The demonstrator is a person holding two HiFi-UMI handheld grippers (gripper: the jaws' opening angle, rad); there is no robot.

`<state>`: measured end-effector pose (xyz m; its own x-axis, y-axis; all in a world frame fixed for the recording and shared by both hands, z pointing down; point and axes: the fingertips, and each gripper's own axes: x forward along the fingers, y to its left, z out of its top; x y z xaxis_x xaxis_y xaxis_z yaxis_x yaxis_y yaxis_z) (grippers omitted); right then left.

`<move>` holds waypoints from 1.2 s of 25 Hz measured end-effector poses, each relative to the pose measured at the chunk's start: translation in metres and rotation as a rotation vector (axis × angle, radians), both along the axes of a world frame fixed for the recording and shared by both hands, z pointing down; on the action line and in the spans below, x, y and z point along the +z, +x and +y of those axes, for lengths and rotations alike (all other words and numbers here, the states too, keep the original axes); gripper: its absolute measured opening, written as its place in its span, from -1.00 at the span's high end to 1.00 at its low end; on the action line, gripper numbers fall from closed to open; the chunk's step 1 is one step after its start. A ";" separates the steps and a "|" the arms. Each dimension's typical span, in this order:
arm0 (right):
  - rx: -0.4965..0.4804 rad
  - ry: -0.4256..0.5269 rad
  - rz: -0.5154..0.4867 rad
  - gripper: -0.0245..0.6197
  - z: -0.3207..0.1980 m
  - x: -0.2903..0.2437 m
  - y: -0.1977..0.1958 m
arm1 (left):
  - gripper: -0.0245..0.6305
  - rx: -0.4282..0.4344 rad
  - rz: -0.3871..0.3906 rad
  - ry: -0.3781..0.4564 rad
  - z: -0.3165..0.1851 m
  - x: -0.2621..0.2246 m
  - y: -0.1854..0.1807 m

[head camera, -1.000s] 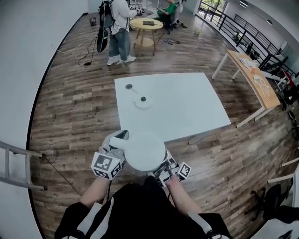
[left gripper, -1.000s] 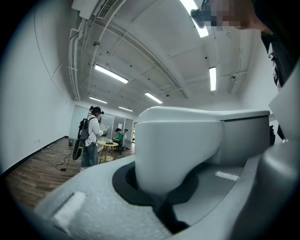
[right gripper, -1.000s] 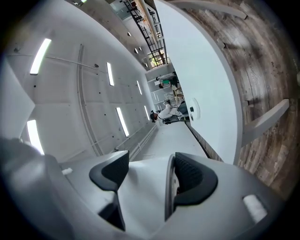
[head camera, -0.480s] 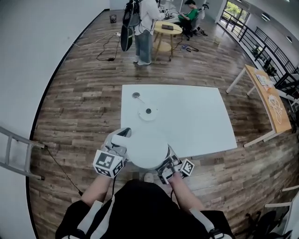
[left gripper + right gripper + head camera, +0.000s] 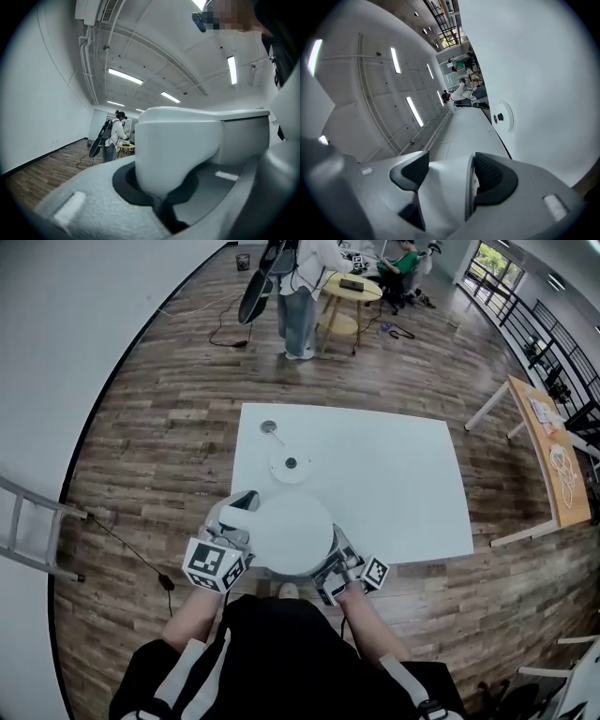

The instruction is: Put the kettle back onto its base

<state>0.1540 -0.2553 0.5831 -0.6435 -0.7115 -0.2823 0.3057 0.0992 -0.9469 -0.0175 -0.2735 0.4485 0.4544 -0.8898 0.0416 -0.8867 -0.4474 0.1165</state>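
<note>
Left tongs are clamped tight on the kettle's white handle, pads pressed in on both sides. Right tongs are narrow too, with a white part of the kettle pinched between their dark pads on the opposite side. So both are gripping, and the kettle hangs between them, round, white, seen lid-up, right in front of the person's chest. It sits in the air over the near edge of the white surface, touching nothing but the tongs. And there's the base, a flat white disc with a dark centre, out on the surface just beyond the kettle and clear of it. A small round fitting lies past that, near the far left corner. Wooden floor all round, a ladder off to the left, a long wooden desk to the right. At the far end, a person stands by a round wooden table.
</note>
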 end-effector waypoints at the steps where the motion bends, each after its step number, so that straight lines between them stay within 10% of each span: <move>1: -0.006 0.001 0.000 0.00 -0.002 0.001 0.001 | 0.93 -0.005 -0.002 0.001 -0.001 0.001 0.002; 30: 0.030 -0.007 0.005 0.01 -0.109 0.014 -0.052 | 0.93 0.034 -0.012 0.050 -0.111 0.002 -0.047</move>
<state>0.1025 -0.3644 0.5967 -0.6234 -0.7323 -0.2741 0.2976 0.1019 -0.9492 -0.0641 -0.3847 0.4503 0.4840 -0.8751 0.0026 -0.8722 -0.4822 0.0827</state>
